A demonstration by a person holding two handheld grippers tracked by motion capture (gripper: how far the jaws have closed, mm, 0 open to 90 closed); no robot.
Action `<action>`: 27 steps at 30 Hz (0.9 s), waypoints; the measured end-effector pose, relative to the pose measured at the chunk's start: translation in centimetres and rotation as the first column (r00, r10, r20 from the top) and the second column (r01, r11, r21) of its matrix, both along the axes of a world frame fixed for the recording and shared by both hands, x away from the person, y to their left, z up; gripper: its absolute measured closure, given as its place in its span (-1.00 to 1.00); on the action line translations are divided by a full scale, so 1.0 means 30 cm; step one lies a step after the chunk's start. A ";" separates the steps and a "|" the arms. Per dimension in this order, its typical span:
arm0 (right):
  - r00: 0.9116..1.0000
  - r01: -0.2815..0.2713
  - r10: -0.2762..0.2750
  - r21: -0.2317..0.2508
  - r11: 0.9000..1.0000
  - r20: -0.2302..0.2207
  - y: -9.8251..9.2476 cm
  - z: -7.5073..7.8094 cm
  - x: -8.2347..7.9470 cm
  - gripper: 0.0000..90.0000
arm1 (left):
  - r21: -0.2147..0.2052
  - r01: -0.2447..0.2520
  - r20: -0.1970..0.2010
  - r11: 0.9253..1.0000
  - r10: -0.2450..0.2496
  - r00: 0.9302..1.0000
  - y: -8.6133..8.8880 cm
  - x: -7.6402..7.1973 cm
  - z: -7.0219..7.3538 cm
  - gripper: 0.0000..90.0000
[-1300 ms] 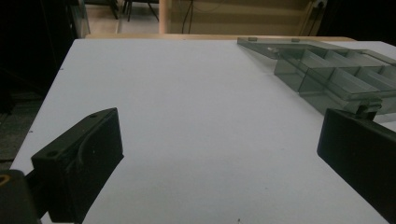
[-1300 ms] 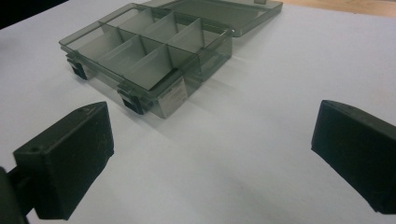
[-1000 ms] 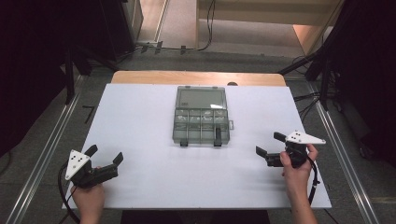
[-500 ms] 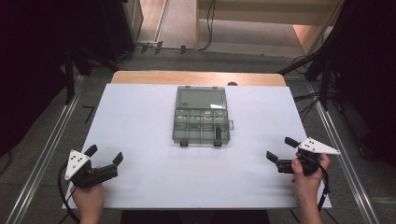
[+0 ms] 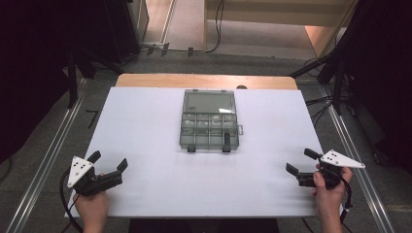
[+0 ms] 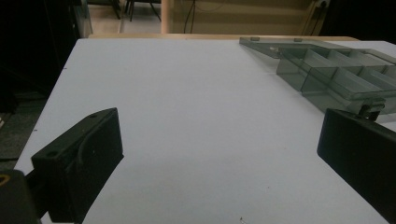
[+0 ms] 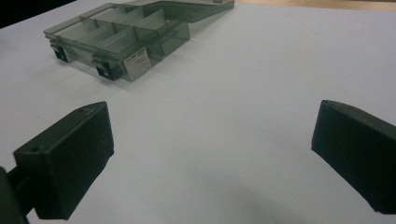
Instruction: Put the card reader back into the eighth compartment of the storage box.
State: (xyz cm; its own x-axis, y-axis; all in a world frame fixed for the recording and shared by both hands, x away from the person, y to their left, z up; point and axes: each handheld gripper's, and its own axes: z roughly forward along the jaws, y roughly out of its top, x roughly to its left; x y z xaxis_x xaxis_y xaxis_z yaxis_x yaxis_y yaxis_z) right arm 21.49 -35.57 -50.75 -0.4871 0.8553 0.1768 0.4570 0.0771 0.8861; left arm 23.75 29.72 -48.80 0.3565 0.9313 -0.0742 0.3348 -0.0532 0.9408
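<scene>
both sets of jaws stand spread and empty. the right gripper [image 5: 302, 168] has drawn back toward the table's near right corner over the last second, while the left gripper [image 5: 108, 169] has stayed put; it looks like a rest pose. the open box [image 5: 210, 120] sits mid-table, well apart from both, ahead and between them.

This looks like a lab or recording studio. A white-topped table [image 5: 145, 126] stands between metal floor rails [image 5: 43, 165] and dark curtains [image 5: 34, 73]. Cables [image 5: 218, 29] trail across the floor behind.
</scene>
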 end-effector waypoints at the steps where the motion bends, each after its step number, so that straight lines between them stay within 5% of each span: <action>1: 1.000 0.000 0.000 0.003 1.000 -0.001 -0.004 -0.002 -0.004 -1.00 | 0.002 0.001 -0.001 1.000 -0.001 1.000 0.000 0.000 0.000 -0.99; 6: 1.000 0.017 -0.017 0.044 0.999 0.008 -0.042 -0.009 -0.027 -1.00 | 0.003 0.010 -0.009 1.000 -0.010 1.000 0.005 -0.005 -0.002 -0.99; 10: 0.999 0.041 -0.042 0.032 0.999 0.023 -0.073 -0.010 -0.048 -1.00 | -0.015 0.015 -0.007 1.000 -0.015 1.000 0.014 -0.011 -0.002 -0.99; 27: 0.992 0.102 -0.109 0.108 0.989 0.065 -0.160 -0.031 -0.150 -1.00 | -0.037 0.038 0.038 0.999 -0.037 0.999 0.024 -0.032 -0.002 -0.99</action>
State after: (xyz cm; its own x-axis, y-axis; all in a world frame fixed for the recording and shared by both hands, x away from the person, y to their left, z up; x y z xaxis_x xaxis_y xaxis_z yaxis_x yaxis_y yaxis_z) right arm 17.00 -40.37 -51.68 -0.4093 0.8813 0.2362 0.3939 -0.0629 0.9170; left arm 22.78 30.43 -48.87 0.3943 0.9140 -0.0953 0.2983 -0.0292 0.9540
